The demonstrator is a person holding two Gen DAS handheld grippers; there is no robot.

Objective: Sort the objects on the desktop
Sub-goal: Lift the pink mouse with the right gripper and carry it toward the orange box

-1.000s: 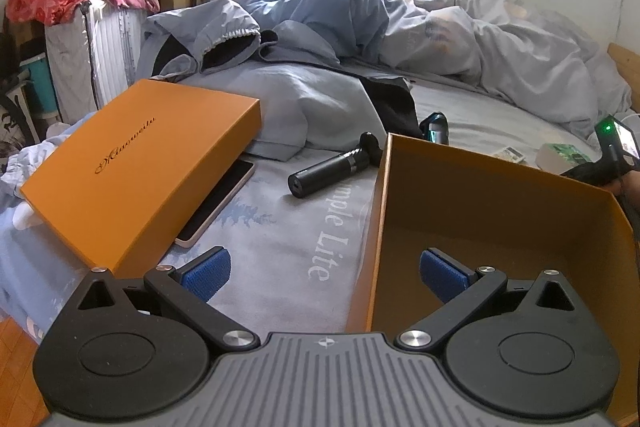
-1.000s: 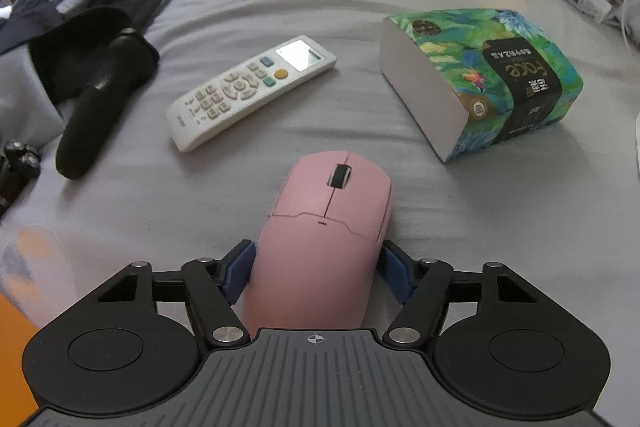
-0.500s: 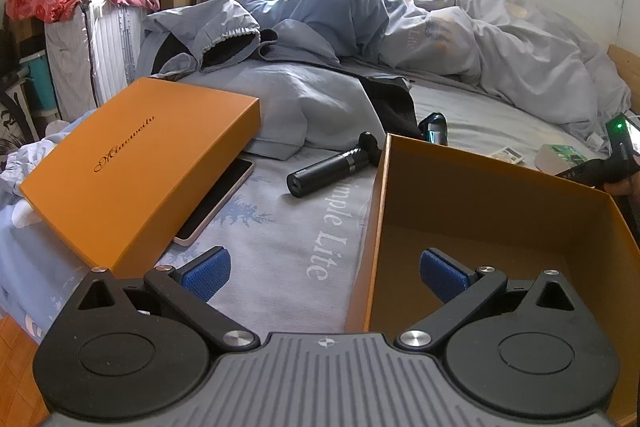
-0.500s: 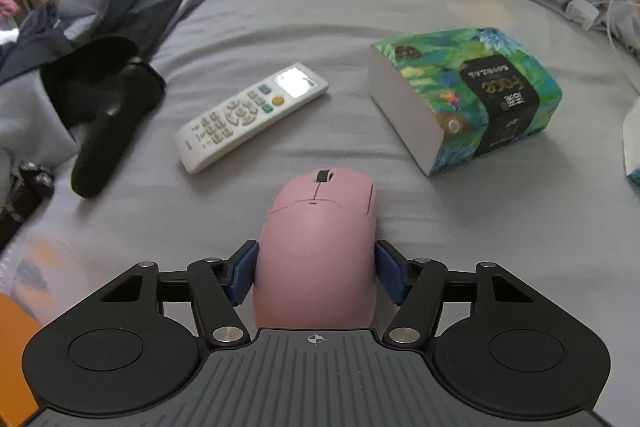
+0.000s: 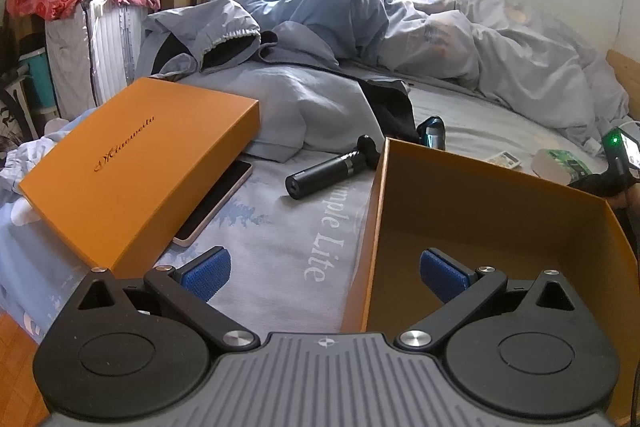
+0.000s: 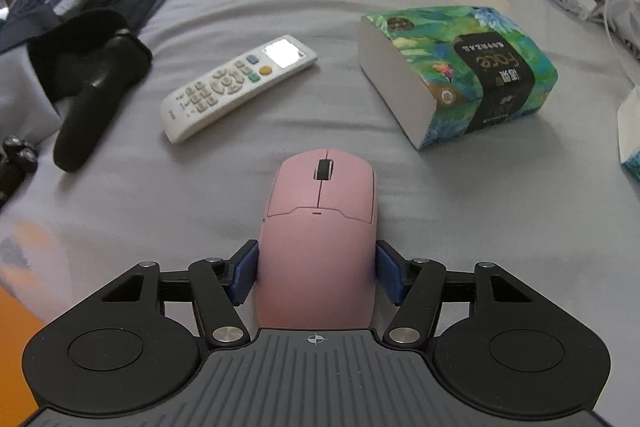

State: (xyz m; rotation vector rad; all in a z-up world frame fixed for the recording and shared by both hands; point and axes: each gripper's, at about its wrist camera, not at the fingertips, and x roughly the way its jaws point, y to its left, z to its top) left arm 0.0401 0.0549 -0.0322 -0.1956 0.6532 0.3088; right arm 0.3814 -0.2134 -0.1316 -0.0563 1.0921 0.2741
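The orange box point(image 5: 480, 227) ahead of the spread, empty left gripper point(image 5: 324, 273) shows nothing inside; its lid point(image 5: 136, 163) lies to the left. The right gripper point(image 6: 317, 269) clamps the pink mouse point(image 6: 320, 219), now raised further off the bedsheet point(image 6: 400, 7) than a second ago.

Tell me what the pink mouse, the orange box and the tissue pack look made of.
Pink mouse: likely matte plastic, with an even, glare-free shell and moulded seams. Orange box: probably stiff cardboard, with thin flat walls, sharp folded corners and a dull finish. Tissue pack: apparently soft printed plastic film, slightly glossy, with rounded edges.
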